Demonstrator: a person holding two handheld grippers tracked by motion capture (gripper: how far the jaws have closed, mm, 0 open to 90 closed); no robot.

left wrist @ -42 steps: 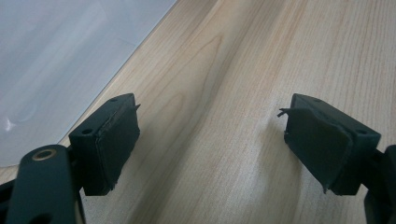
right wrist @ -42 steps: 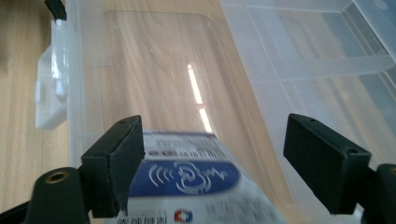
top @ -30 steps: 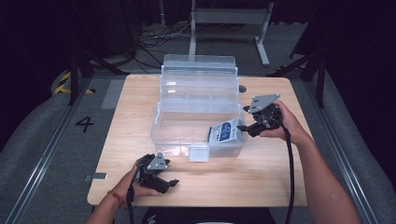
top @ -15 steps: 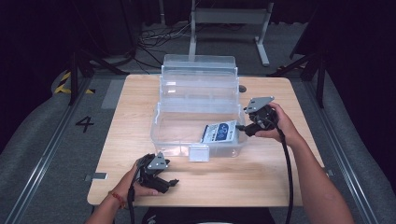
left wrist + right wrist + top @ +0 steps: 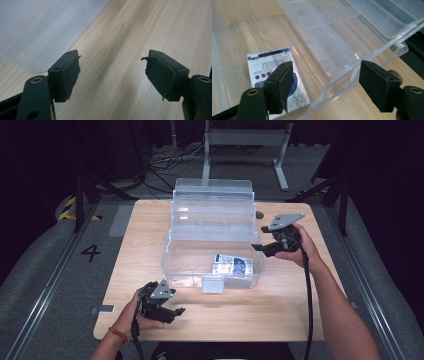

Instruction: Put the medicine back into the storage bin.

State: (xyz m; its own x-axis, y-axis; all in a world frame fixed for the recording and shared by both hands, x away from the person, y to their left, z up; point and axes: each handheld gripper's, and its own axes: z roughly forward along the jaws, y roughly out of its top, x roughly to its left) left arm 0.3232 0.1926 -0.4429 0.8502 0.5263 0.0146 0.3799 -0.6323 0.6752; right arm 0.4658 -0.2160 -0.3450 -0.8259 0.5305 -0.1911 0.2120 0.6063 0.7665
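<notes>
My left gripper (image 5: 176,310) sits low over the table's (image 5: 280,315) near edge, jaws apart, just been narrowing, nothing between them. The foil packet (image 5: 233,265) lies flat in the clear box (image 5: 172,257). My right gripper (image 5: 256,247) hovers beside the box's right rim, jaws wide and empty

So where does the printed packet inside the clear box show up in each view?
High view: packet lies in the clear box, front right.
Left gripper view: not in it.
Right gripper view: packet lower left, partly behind a jaw.
Shared landmark: the wooden table.
</notes>
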